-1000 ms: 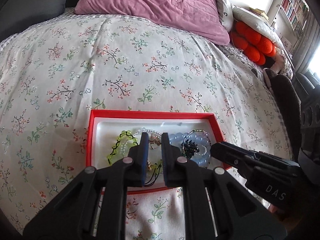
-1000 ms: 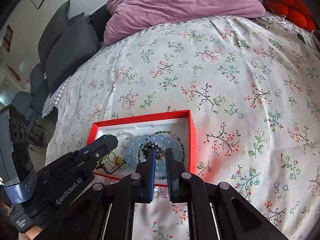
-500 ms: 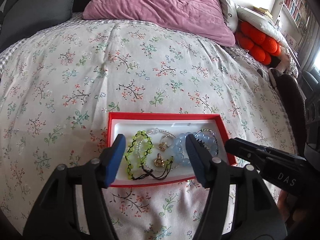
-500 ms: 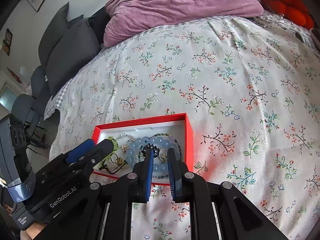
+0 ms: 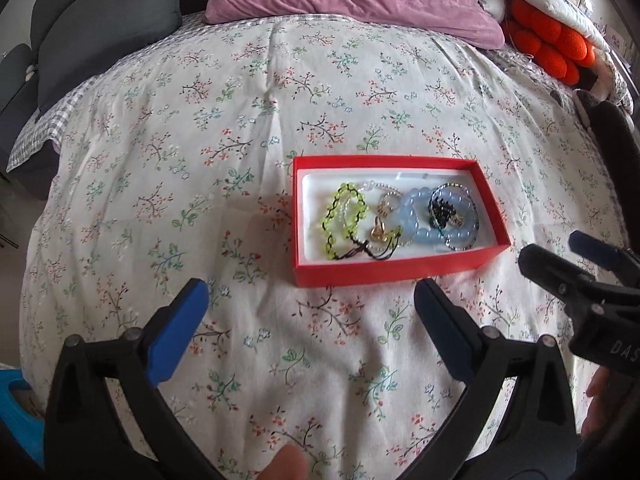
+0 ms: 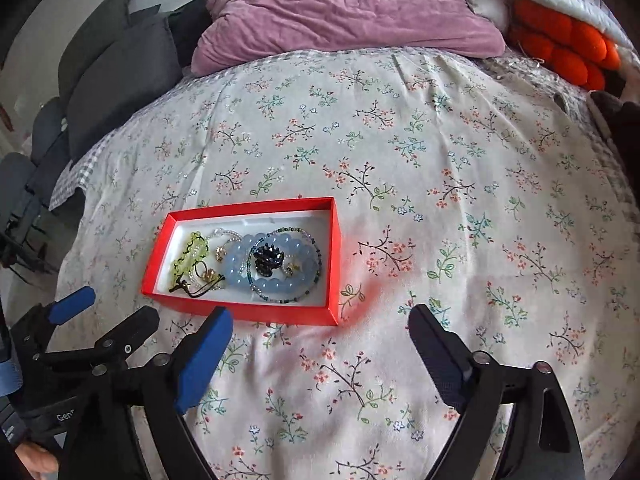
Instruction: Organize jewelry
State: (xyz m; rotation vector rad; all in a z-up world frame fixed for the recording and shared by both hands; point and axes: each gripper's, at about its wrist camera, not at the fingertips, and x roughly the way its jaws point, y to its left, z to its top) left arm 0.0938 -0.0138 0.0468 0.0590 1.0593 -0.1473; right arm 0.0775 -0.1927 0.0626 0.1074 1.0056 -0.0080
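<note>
Red cardboard formed the shallow box (image 5: pixel 400 270) seen in the left wrist view, resting on the floral bedspread (image 5: pixel 240 120). Inside it lay the jewelry: a yellow-green beaded bracelet (image 5: pixel 345 216), a pale blue bead bracelet (image 5: pixel 418 222), a dark claw-shaped piece (image 5: pixel 442 212) and a small gold charm (image 5: pixel 378 234). No loose piece was visible on the bedspread, so collection was judged complete or nearly so; any sorting within the box remained undone, the pieces overlapping. The left gripper (image 5: pixel 310 298) hung just short of the box's near wall, tilted steeply down, its jaws having just been opening to full spread with nothing between them. The right gripper (image 5: pixel 560 256) showed at the right edge, also clear of the box. A fingertip showed at the bottom edge.

In the right wrist view, the same box (image 6: pixel 256 312) sat left of centre, contents unchanged in arrangement: blue beads (image 6: pixel 236 264) ringed the dark piece (image 6: pixel 267 260), with the yellow-green bracelet (image 6: pixel 190 254) toward the left end. The right gripper (image 6: pixel 320 324) pointed down at the bedspread (image 6: pixel 440 160) beside the box's near right corner; its jaws had likewise just been opening, empty. The left gripper (image 6: pixel 108 308) stood to the left, released, near the box's left corner but apart from it.
</note>
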